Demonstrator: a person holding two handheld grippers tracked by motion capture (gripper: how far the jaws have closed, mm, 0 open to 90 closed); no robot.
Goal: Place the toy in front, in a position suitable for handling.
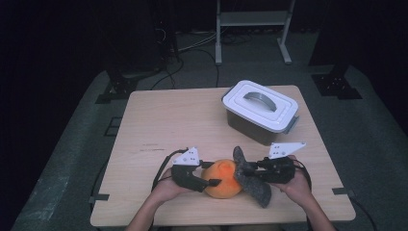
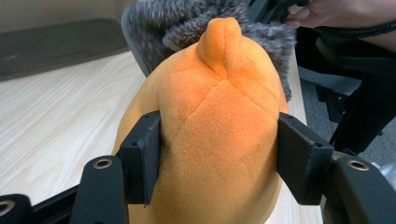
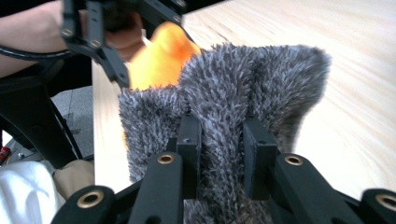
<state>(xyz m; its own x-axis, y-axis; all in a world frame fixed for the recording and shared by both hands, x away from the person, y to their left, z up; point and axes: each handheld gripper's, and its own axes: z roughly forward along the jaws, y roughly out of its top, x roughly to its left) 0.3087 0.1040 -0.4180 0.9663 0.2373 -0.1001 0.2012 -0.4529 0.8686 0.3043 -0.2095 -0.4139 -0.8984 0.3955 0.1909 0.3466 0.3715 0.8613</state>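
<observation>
Your left claw [image 1: 211, 183] grips the orange plush [image 1: 222, 179] at the worktop's [image 1: 163, 120] six o'clock edge; your right claw [image 1: 250, 168] pinches its grey fuzzy cloth [image 1: 255, 185]. Both grasped; the lidded box [image 1: 260, 111] at one o'clock stays closed.

The orange toy [image 2: 219, 135] runs off the bottom edge in the left gripper view, its base unseen. The grey cloth [image 3: 224, 116] hides most of it in the right gripper view. The box's [image 1: 260, 111] contents are hidden under its lid.

No readable text, label, brand, number or sign appears on anything in these views.
</observation>
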